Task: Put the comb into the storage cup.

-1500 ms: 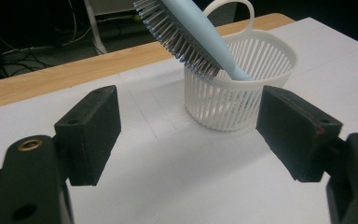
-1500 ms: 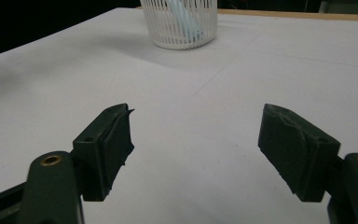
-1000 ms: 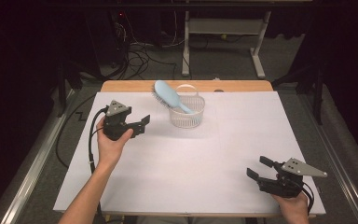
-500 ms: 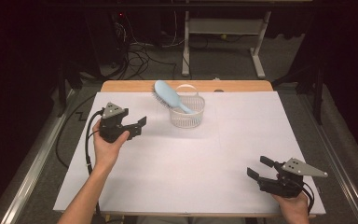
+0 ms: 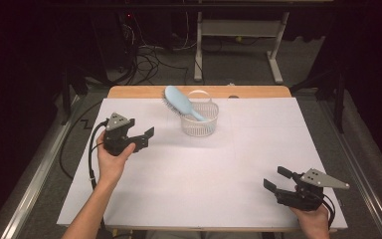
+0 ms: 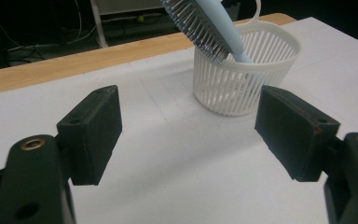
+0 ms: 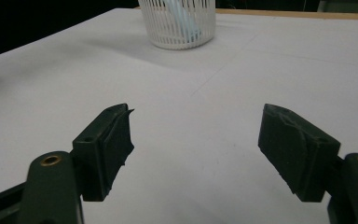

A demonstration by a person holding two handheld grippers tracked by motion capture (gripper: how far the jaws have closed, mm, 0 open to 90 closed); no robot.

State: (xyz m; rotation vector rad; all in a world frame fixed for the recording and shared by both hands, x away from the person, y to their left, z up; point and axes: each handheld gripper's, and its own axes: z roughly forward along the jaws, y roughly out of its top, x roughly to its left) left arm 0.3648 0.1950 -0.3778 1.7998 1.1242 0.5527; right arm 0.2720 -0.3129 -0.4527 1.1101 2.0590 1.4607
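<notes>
A light blue hairbrush (image 5: 180,104) leans in a white slatted basket (image 5: 199,121) at the table's far middle, handle down, bristled head sticking out to the upper left. My left gripper (image 5: 146,137) hovers open to the left of the basket, jaws aimed toward it, nothing between them. In the left gripper view the basket (image 6: 245,77) and the hairbrush (image 6: 209,25) sit ahead between the two black pads (image 6: 94,130). My right gripper (image 5: 277,179) rests open near the front right corner, empty. The right gripper view shows the basket (image 7: 177,22) far ahead.
A white sheet (image 5: 204,179) covers the table, with a wooden edge (image 5: 139,91) at the far side. Cables and a desk frame (image 5: 238,35) lie on the dark floor beyond. Metal rails run along both table sides.
The left gripper has drifted slightly left and toward the front, away from the basket. The right gripper has not moved.
</notes>
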